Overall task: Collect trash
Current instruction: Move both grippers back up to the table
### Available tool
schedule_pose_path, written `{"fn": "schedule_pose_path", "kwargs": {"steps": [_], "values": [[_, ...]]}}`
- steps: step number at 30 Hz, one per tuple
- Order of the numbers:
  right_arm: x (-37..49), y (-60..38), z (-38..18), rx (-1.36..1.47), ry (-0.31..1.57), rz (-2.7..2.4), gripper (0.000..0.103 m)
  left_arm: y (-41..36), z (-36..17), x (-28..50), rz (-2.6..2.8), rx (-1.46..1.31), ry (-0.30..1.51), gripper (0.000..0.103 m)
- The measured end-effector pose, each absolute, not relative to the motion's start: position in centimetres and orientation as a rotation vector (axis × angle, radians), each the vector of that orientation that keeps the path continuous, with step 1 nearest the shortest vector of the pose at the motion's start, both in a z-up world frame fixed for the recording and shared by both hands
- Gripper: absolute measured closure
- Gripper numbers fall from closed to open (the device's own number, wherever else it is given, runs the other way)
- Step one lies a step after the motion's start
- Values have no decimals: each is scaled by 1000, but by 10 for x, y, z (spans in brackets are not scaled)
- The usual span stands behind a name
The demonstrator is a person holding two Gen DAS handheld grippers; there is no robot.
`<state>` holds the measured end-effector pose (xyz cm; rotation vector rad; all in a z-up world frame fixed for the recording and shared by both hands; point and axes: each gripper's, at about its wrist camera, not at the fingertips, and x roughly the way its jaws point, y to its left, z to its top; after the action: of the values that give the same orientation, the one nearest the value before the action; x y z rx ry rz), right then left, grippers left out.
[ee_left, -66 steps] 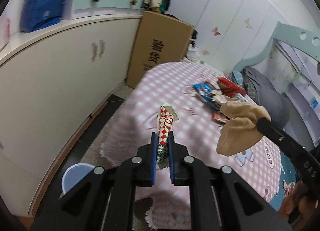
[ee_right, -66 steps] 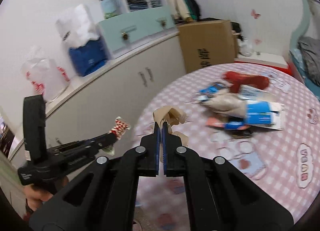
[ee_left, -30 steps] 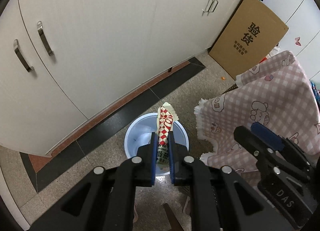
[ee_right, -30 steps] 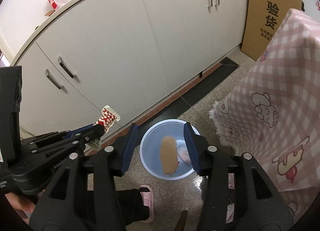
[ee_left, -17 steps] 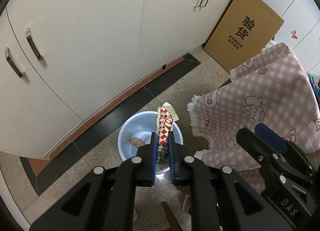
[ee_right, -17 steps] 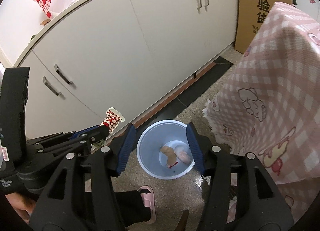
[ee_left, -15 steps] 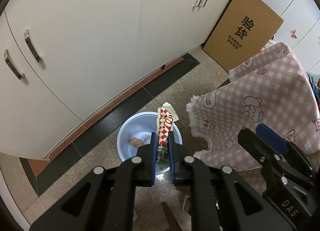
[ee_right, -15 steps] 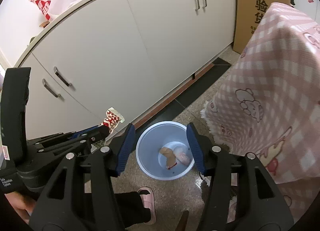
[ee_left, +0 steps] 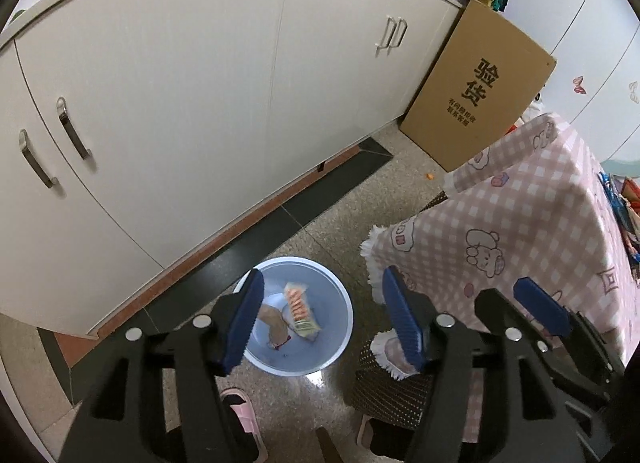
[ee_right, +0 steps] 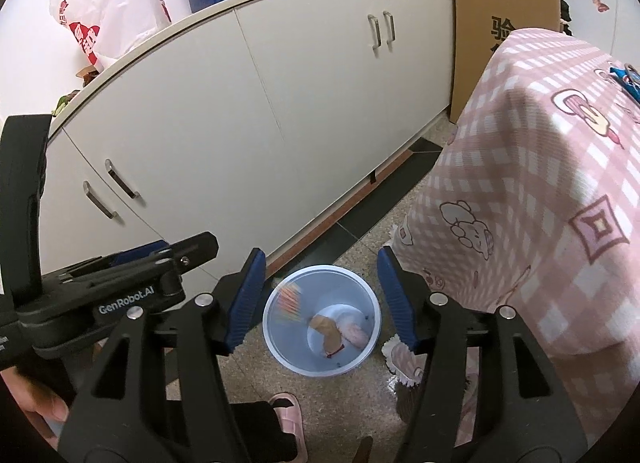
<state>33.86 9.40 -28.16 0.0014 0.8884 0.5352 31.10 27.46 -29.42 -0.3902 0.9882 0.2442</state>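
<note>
While red-check wrapper (ee_left: 301,310) lies crumpled in blue bin (ee_left: 340,337) w/ tan scrap (ee_left: 273,319), both grippers' fingers (ee_left: 245,322) just opened, empty; pink tablecloth (ee_left: 520,231) right, cabinets (ee_left: 200,83) far.

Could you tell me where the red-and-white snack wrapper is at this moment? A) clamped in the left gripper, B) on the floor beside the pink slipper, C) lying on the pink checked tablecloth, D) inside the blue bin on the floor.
D: the wrapper lies inside the blue bin, and the left gripper above it stands open with nothing between its jaws.
</note>
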Motion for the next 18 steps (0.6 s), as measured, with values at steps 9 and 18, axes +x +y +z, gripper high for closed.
{"fn": "schedule_pose_path", "kwargs": {"steps": [9, 18], "values": [[324, 90, -262, 14, 856, 555, 45, 269, -273, 293, 252, -382, 957, 41], [304, 64, -222, 71, 766, 559, 44, 248, -217, 270, 238, -344, 846, 40]]}}
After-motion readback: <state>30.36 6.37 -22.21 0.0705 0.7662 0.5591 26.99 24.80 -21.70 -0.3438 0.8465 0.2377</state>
